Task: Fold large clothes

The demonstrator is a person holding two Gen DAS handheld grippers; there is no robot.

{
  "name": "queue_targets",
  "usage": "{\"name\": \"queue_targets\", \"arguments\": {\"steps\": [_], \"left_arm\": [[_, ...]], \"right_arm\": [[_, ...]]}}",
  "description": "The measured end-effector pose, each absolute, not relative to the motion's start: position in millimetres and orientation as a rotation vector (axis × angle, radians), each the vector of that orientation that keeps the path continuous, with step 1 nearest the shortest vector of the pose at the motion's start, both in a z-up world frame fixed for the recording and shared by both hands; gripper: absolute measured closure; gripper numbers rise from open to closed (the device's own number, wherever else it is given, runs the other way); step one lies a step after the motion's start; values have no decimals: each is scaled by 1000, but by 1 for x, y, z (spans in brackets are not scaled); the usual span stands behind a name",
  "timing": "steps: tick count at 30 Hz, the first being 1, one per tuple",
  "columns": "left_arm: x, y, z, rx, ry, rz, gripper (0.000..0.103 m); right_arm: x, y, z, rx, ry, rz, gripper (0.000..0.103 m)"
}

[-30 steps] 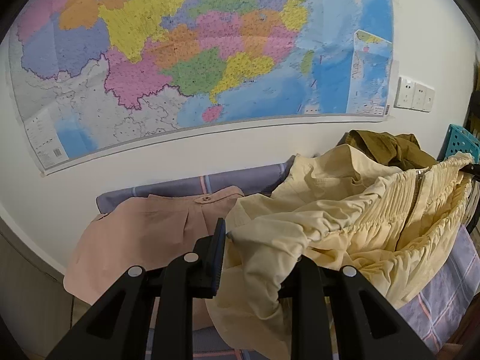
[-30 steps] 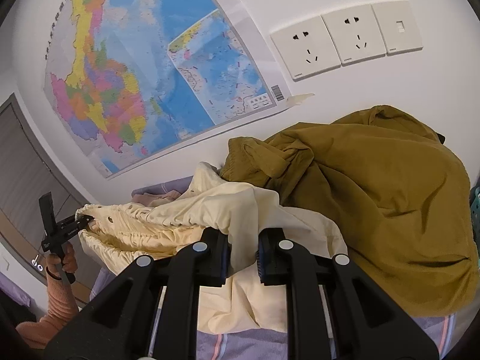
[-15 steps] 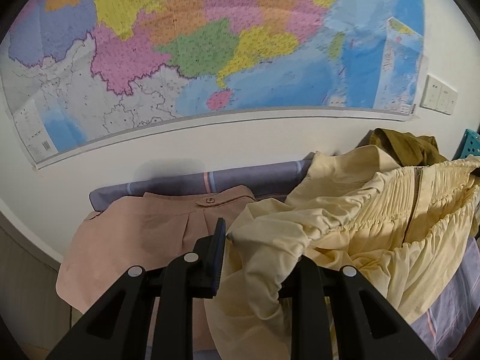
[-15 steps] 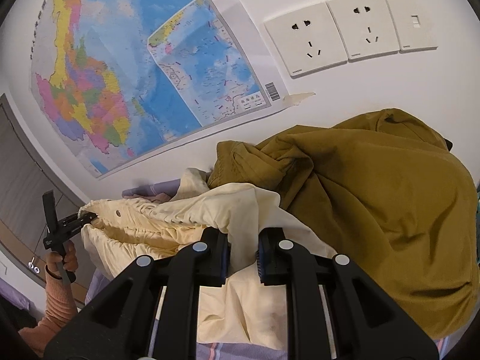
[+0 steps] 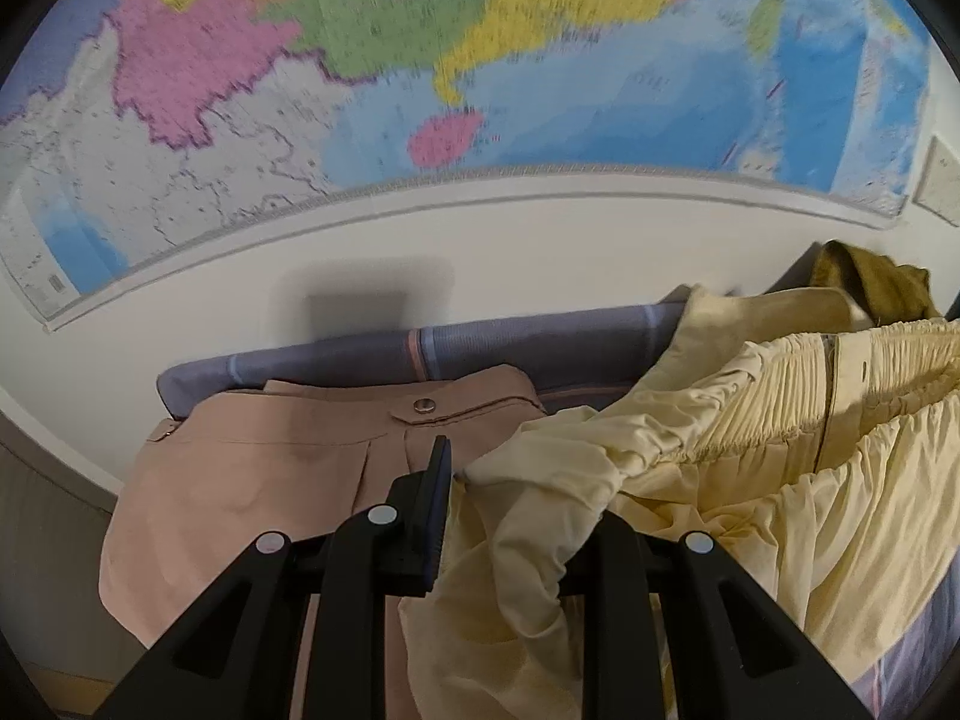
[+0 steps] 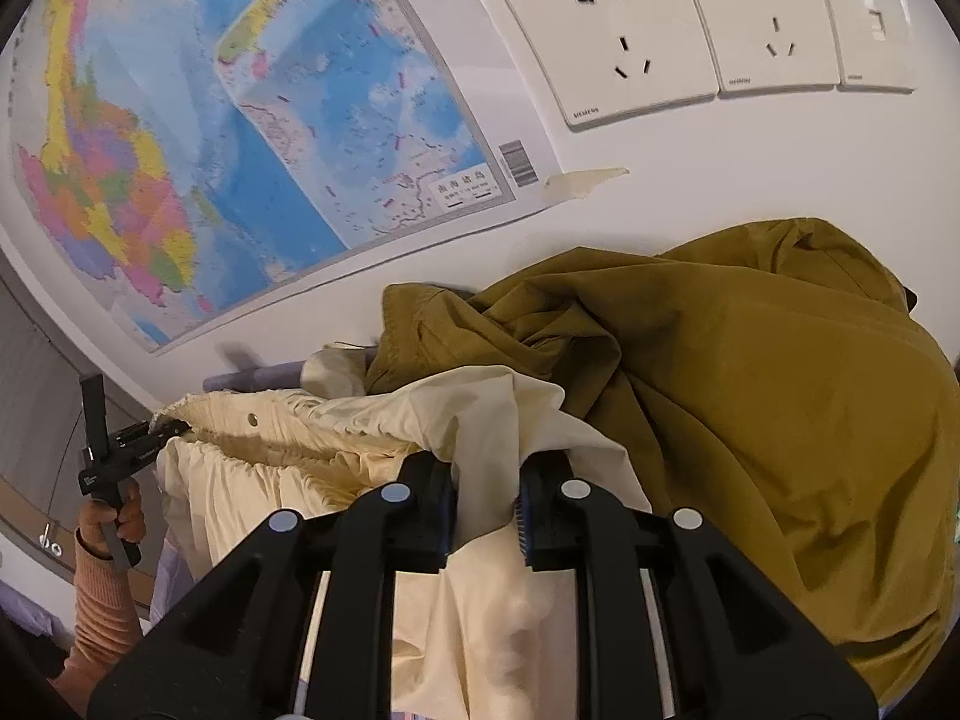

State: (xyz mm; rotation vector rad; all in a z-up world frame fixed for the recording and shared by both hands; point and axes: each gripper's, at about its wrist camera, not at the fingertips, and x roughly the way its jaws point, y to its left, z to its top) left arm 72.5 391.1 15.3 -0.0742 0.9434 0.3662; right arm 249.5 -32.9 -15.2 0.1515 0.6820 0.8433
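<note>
Two grippers hold one pale yellow garment (image 5: 750,480) by its gathered elastic waistband. The left gripper (image 5: 516,516) has its jaws narrowly apart and clamped on a bunched fold of the waistband, the cloth spilling over and hiding the right-hand finger. The right gripper (image 6: 483,510) has its jaws pinched on a fold at the other end of the yellow cloth; they have just been opening slightly, with the fabric between them. The garment hangs stretched between the two grippers above a purple striped sheet (image 5: 420,348). A folded pink skirt (image 5: 270,468) lies on the sheet beside the left gripper, and a crumpled olive-brown garment (image 6: 750,420) is heaped just behind the right one, against the white wall below a map (image 5: 480,60).
</note>
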Motion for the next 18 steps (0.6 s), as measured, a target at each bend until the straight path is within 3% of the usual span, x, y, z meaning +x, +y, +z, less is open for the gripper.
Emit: {"name": "queue_targets", "arguments": {"steps": [3,7,12,15,18], "left_arm": [[86,395,3,-79,981,380,82],[98,401,-11,-93,1021,387,81],[106,407,-21,-121,1043,380,79],[108,410,-24,-126,1046,378,76],[106,411,-23,-122,1039,380,72]], "right_arm": [[256,-24,-17,140,703,826,77],[248,-23,-8,134,664,844,43],[209,-30,13,77,522,906,42],[181,-6,5,-111,476,912,42],[168,26,-15,-275,449,880,32]]}}
